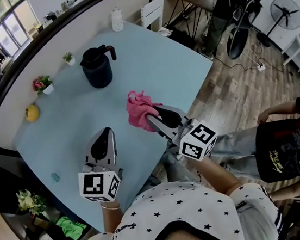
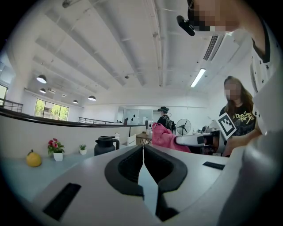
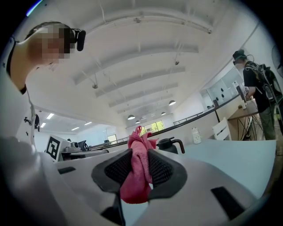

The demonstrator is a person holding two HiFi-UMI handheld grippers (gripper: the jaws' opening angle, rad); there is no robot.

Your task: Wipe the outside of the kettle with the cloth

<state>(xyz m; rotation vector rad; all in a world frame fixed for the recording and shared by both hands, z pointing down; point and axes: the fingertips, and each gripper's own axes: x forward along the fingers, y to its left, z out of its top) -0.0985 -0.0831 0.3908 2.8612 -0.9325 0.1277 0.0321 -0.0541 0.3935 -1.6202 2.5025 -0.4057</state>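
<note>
At twelve o'clock on the blue table (image 1: 181, 63) sat the dark kettle (image 1: 98, 67); right gripper (image 1: 150, 116) pinched the crumpled pink cloth (image 1: 138, 110), left gripper (image 1: 107, 133) closed on nothing; flowers (image 1: 43, 84), yellow fruit (image 1: 32, 112) at ten.

Soft pink cloth (image 1: 138, 110), dark matt kettle (image 1: 97, 67), smooth pale-blue table (image 1: 158, 60)

Bare table (image 1: 179, 69) lies free between the kettle (image 1: 98, 68) and the left gripper (image 1: 106, 132), and past the cloth (image 1: 136, 110) pinched in the right gripper (image 1: 150, 115). A small plant (image 1: 68, 58) crowds the kettle's left side. A flower pot (image 1: 43, 84) and a yellow fruit (image 1: 32, 112) line that edge, and a white bottle (image 1: 117, 20) stands behind.
</note>
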